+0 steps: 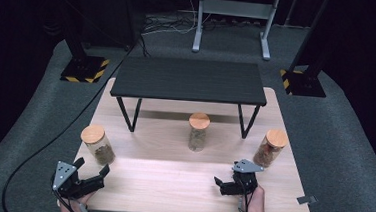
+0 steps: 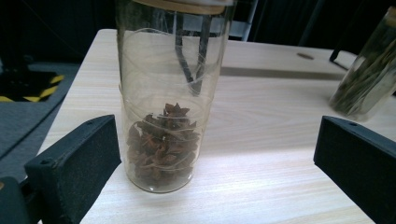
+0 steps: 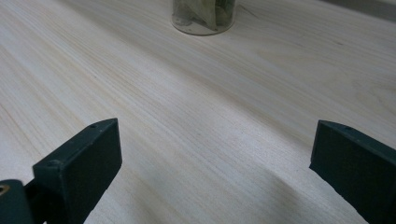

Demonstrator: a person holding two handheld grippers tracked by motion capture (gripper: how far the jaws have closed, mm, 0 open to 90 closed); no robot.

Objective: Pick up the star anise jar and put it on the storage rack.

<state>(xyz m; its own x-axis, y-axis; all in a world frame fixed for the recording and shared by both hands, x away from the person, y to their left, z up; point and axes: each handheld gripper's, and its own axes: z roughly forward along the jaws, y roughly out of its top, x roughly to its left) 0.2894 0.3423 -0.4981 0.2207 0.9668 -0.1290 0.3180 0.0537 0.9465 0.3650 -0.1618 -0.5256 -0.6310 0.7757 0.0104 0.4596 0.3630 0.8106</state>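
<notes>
Three glass jars with wooden lids stand on the pale wooden table [image 1: 170,185]. The left jar [image 1: 98,145] holds brown star-shaped spices. The middle jar [image 1: 198,132] stands in front of a black shelf, and the right jar [image 1: 271,148] holds reddish-brown pieces. My left gripper [image 1: 92,168] is open just in front of the left jar. In the left gripper view that jar [image 2: 166,116] stands ahead between the wide jaws, nearer the left one and untouched by either. My right gripper [image 1: 227,176] is open over bare wood. The right gripper view has the middle jar's base [image 3: 203,16] far ahead.
A low black shelf [image 1: 190,80] on thin legs spans the back of the table. A small grey piece [image 1: 307,199] lies at the table's right front corner. Stands with yellow-black bases [image 1: 84,69] and a cable [image 1: 48,141] are on the grey floor.
</notes>
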